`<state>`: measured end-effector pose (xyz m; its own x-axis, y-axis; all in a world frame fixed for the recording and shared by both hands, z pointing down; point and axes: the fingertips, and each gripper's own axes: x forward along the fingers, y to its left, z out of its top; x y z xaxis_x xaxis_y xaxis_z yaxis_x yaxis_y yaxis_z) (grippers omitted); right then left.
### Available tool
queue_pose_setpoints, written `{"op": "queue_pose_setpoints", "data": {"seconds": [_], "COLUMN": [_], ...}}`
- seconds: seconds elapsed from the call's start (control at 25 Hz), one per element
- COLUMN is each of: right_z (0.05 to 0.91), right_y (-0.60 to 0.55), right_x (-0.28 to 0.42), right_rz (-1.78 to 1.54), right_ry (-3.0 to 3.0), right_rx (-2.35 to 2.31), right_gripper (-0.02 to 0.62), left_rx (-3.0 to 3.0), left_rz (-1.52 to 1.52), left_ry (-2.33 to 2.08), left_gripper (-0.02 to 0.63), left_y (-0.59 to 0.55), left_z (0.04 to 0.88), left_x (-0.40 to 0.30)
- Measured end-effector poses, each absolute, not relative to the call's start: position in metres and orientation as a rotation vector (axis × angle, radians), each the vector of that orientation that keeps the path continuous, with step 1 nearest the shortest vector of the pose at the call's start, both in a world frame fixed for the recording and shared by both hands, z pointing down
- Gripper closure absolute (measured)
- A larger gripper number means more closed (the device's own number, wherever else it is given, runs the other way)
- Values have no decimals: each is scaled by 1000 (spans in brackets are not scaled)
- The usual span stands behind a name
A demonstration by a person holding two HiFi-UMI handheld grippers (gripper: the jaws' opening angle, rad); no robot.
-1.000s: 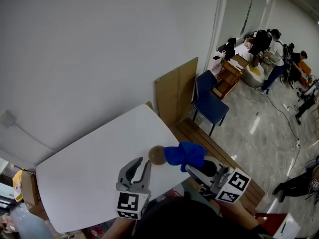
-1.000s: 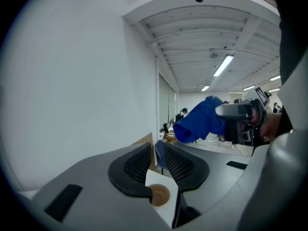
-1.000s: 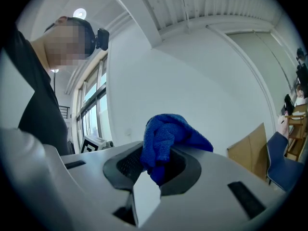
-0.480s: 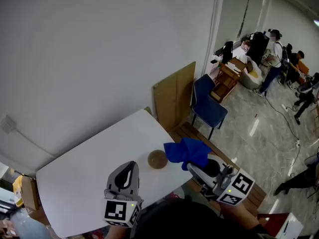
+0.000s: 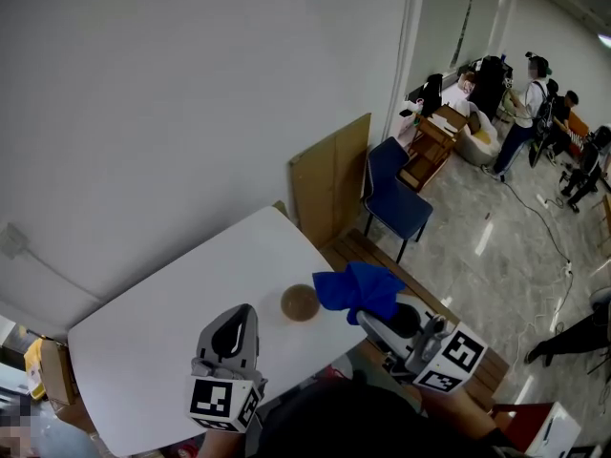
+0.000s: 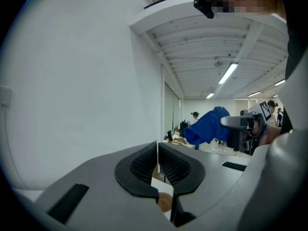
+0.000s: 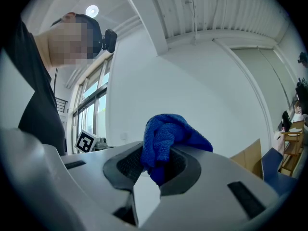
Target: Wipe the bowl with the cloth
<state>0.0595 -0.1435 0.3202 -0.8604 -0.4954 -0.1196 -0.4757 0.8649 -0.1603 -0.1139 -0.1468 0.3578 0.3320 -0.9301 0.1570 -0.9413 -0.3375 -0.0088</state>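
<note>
The right gripper (image 5: 368,321) jaws pinch a bunched blue terry cloth (image 5: 355,291); left gripper (image 5: 239,315) jaws, just closing, meet empty near the round brown bowl (image 5: 300,302).

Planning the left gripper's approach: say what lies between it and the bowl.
Nothing but bare table between the left gripper and bowl, per the head view.

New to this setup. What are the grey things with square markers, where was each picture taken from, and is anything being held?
There is no robot: a person holds a two-jaw gripper in each hand. The wide picture comes from a camera on the person's head, looking down. The other two come from cameras riding on each gripper. A small brown bowl sits on the white table. The right gripper is shut on a blue cloth. The left gripper is shut and empty.
</note>
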Motion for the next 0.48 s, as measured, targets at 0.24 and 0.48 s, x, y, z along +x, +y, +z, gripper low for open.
{"op": "queue_pose_setpoints", "data": {"seconds": [0.24, 0.48], "right_z": [322, 323], "right_y": [-143, -144], "right_x": [62, 62], "right_rz": [-194, -199], "right_ry": [2879, 2880], "right_rx": [-761, -762], "right_gripper": [526, 526], "left_rx": [2515, 2489], "left_rz": [196, 216], "left_ry": [-1760, -1741], "left_gripper": [586, 587], "left_y": [-144, -146], "left_z": [353, 365], "left_x": [-108, -109]}}
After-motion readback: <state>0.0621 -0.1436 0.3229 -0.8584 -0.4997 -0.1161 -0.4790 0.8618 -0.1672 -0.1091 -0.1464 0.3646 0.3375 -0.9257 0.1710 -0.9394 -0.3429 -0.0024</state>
